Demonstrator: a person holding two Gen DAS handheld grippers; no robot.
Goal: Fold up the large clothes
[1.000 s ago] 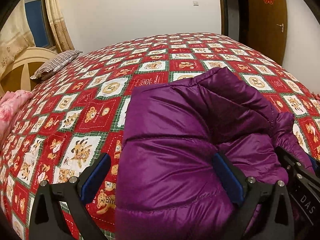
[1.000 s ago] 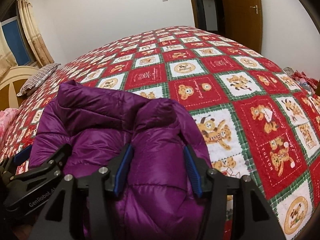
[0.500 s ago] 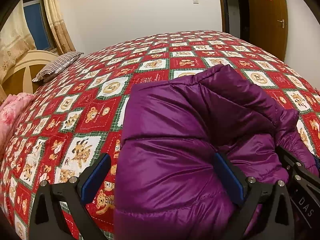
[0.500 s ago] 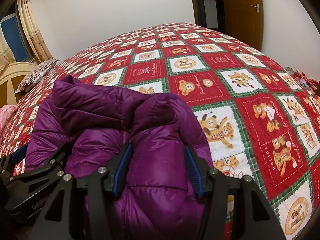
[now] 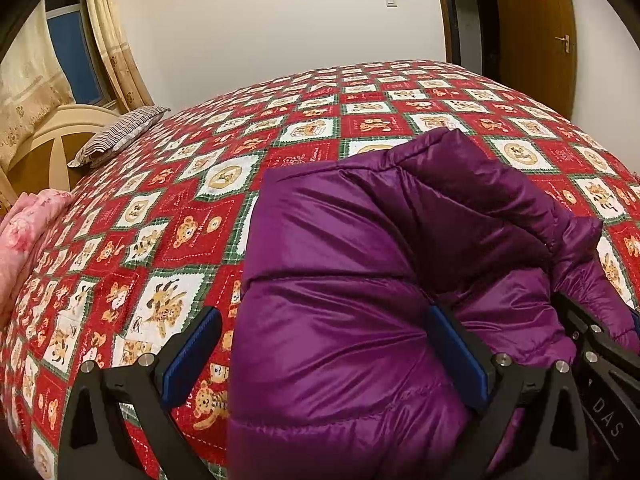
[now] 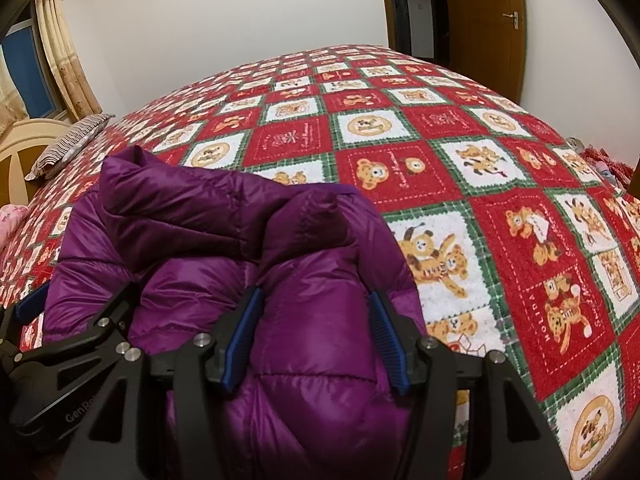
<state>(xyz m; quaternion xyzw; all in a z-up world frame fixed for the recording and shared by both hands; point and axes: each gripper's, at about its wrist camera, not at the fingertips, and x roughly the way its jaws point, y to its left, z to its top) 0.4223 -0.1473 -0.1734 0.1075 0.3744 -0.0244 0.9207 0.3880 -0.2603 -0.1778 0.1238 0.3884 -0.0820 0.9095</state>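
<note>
A puffy purple down jacket [image 5: 360, 264] lies bunched at the near edge of the bed; it also shows in the right wrist view [image 6: 224, 240]. My left gripper [image 5: 324, 344] is open wide, its blue pads straddling the jacket's left part, the left pad clear of the fabric. My right gripper [image 6: 316, 332] is partly closed around a thick fold of the jacket, both blue pads pressing its sides. Each gripper shows in the other's view: the right one at the right edge of the left wrist view [image 5: 600, 344], the left one at the left of the right wrist view [image 6: 72, 336].
The bed carries a red, white and green bear-patterned quilt [image 5: 280, 136] [image 6: 480, 152]. A striped pillow [image 5: 120, 136] and cream headboard [image 5: 52, 140] are at the far left, pink bedding [image 5: 28, 224] at the left edge. A wooden door [image 6: 496, 20] stands at the back right.
Both cameras have dropped a little and tilted up, so the bed sits lower in view. The jacket and the jaw openings look the same.
</note>
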